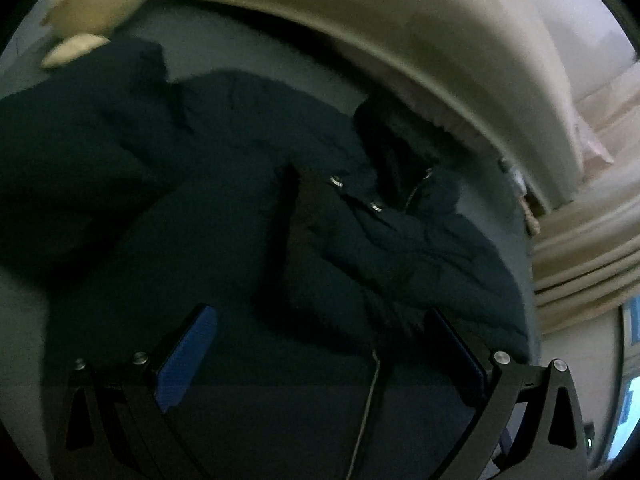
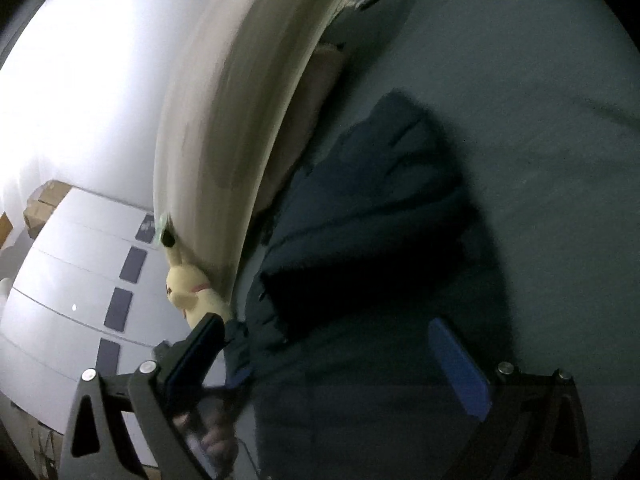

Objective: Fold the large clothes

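Jacket point(image 1: 248, 208), dark and puffy, lies crumpled on the bed point(image 2: 520, 100); left gripper point(image 1: 320, 344) and right gripper point(image 2: 332, 352) both gape empty, so a shallow pinch risks catching one slippery layer.

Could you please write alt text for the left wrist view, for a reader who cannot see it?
A dark puffy jacket lies rumpled on a grey bed sheet, its metal snaps catching light. The left tongs hover open over its near edge, gripping nothing. Cream bedding curves behind.
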